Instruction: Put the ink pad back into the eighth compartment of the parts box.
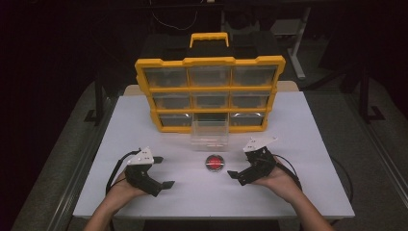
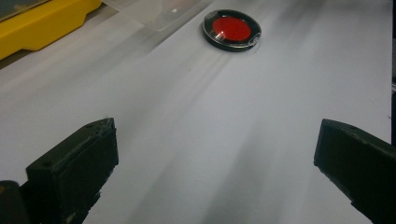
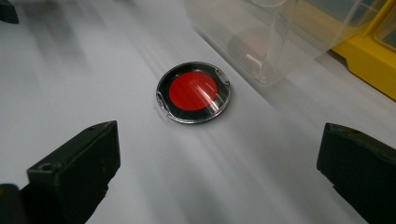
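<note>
One round red-centred case [image 1: 214, 162] lies flat at centre frame on the white counter [image 1: 298, 192], just below one pulled-out clear drawer [image 1: 209, 135]. It looks light, hard and slick, best pinched across its rim. Left gripper [image 1: 163, 171] and right gripper [image 1: 239, 160] flank it, jaws wide apart and empty.

From above your side you look forward and down across the whole desk [image 1: 144, 120]. Each tongs camera sits low and close over the desk, and both catch the red disc [image 2: 231, 30] and clear drawer [image 3: 261, 37].
</note>
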Available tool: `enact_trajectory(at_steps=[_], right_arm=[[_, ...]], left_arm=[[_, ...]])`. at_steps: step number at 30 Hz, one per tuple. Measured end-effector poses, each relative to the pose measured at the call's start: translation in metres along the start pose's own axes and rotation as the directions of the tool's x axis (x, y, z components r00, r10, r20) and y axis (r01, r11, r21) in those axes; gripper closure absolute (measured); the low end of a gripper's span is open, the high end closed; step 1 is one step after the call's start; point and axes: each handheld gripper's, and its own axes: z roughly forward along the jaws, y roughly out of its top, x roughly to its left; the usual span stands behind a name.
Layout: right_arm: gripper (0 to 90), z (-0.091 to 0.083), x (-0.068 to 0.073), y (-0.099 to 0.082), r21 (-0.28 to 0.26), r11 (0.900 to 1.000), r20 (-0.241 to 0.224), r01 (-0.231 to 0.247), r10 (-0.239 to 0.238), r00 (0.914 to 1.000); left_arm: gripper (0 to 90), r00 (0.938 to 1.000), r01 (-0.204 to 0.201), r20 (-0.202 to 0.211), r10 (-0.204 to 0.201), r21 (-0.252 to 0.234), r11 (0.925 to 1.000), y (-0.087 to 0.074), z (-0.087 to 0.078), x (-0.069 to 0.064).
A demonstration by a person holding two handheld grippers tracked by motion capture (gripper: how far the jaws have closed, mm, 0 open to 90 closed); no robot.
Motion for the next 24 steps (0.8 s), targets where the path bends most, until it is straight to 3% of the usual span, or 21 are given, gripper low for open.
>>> enact_trajectory(at_steps=[24], right_arm=[[0.0, 0.016, 0.004, 0.01, 0.023, 0.9997, -0.023, -0.007, 0.007, 0.9997]], left_arm=[[0.0, 1.0, -0.002, 0.007, 0.002, 0.001, 1.0, 0.0, 0.001, -0.001]])
